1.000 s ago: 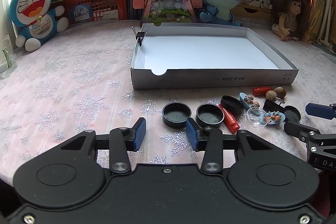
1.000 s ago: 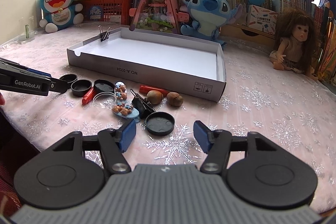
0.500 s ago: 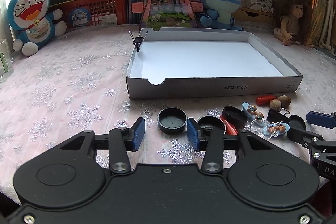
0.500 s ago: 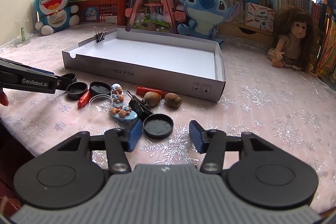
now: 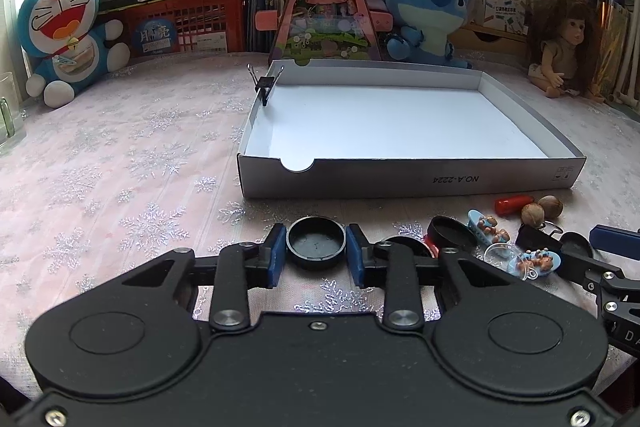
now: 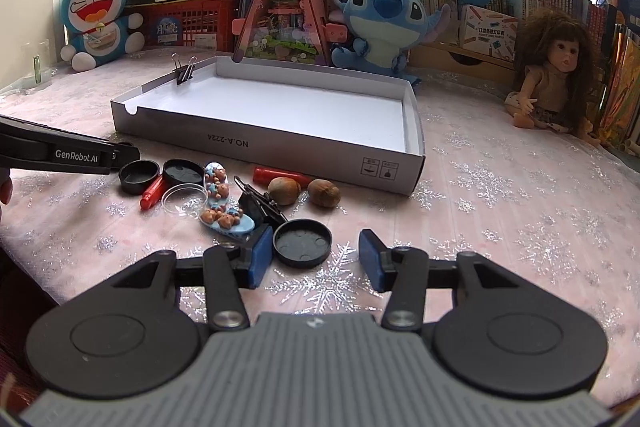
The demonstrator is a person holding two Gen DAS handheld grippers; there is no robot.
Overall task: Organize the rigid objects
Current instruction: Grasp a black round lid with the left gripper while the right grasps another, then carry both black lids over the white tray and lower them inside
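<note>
Your left gripper (image 5: pixel 316 254) brackets a black cap (image 5: pixel 316 242); your right gripper (image 6: pixel 316 257) stands open beside another.

Left jaws sit close on either side of the cap, blue pads (image 5: pixel 276 255) at its rim; whether they actually clamp it, you cannot tell. Right jaws are wide apart, with a second black cap (image 6: pixel 302 242) lying on the tablecloth (image 6: pixel 500 227) just beside the left pad. The white tray (image 5: pixel 404 179) lies farther off, a binder clip (image 5: pixel 265 83) upright on its far-left rim. Near the tray's front wall lie two nuts (image 6: pixel 304 191), a red tube (image 6: pixel 280 175), bear figurines (image 6: pixel 222 203) and a clear dish (image 6: pixel 185 201).
</note>
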